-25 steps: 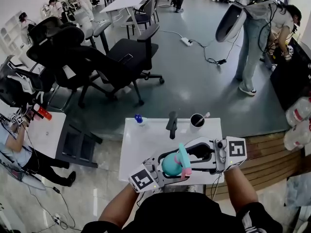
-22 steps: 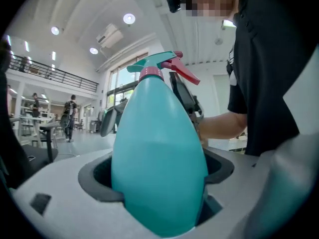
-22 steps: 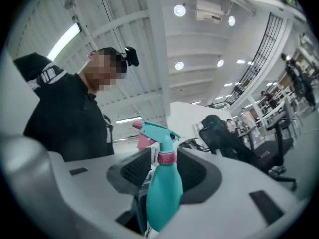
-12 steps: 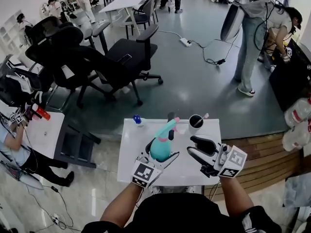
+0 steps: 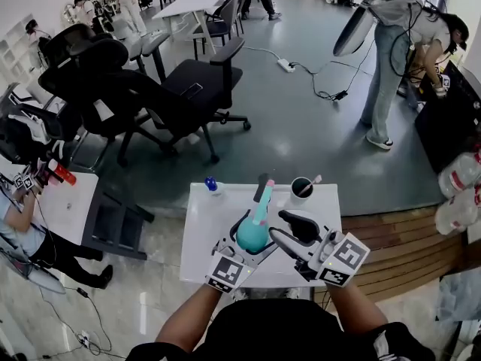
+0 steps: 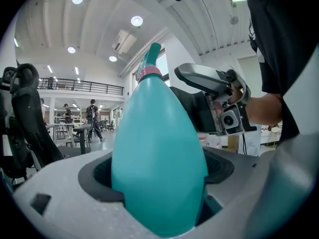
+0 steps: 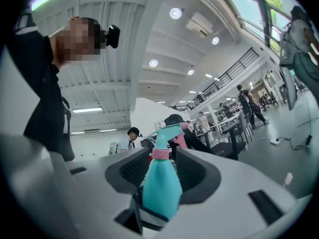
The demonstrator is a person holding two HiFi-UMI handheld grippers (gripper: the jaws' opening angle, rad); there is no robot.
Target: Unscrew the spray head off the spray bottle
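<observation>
A teal spray bottle (image 5: 252,235) with a pink collar (image 7: 160,153) and a teal spray head (image 5: 262,195) stands nearly upright over the white table (image 5: 201,228). My left gripper (image 5: 249,245) is shut on the bottle's fat body (image 6: 159,168), which fills the space between its fingers. My right gripper (image 5: 276,226) sits just right of the bottle. Its jaws have just been opening. In the right gripper view the bottle's neck (image 7: 162,183) stands in the gap between its fingers (image 7: 199,176), and the pads do not press on it. The right gripper (image 6: 212,96) also shows behind the bottle in the left gripper view.
A black cup (image 5: 304,189) with a stick in it, a small blue-capped bottle (image 5: 213,184) and a dark upright object (image 5: 261,180) stand at the table's far edge. Black office chairs (image 5: 150,89) fill the floor beyond. A person (image 5: 402,59) bends over at the far right.
The bottle has gone from lying sideways close to my body to nearly upright further out over the table. The right gripper came off the spray head, drew away, then moved back beside the bottle.
</observation>
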